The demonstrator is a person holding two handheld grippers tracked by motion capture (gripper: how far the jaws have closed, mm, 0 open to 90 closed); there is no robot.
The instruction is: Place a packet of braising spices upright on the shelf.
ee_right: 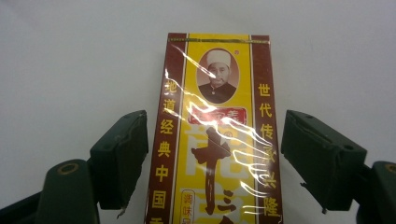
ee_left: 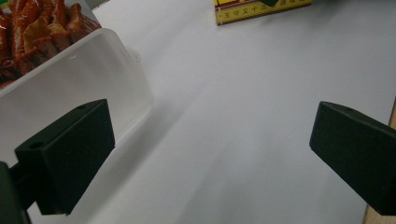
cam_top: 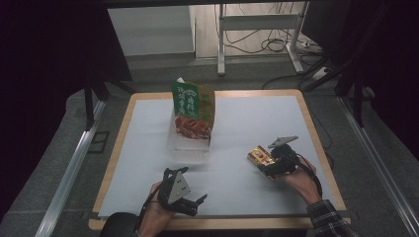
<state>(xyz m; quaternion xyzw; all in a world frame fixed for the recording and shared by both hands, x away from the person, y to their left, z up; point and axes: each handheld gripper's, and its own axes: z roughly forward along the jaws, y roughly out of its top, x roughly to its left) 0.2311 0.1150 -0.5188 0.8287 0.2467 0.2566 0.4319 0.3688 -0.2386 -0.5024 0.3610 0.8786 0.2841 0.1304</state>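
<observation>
Here the right gripper (cam_top: 271, 165) sits low over the white table (cam_top: 247, 123), toward its right side, with a yellow-and-maroon box (cam_top: 261, 157) lying flat between its jaws. In the right gripper view the box (ee_right: 217, 135) runs lengthwise up the middle, wrapped in shiny film, a portrait printed near its far end. The left jaw seems to meet the box's maroon edge; on the other side a thin strip of table shows between jaw and box, so the jaws stand parted around it, not clamped.

The left gripper (cam_top: 190, 202) is near the table's front edge, well apart from the box, held in a hand (cam_top: 155, 215). Its jaws are spread wide with nothing between them but bare table. In the left gripper view a clear tub (ee_left: 70, 79) lies just beyond the left jaw, and the box's end (ee_left: 261, 9) shows far off at the top.

That tub (cam_top: 190, 143) stands mid-table, with a green snack bag (cam_top: 192, 108) upright in it.
</observation>
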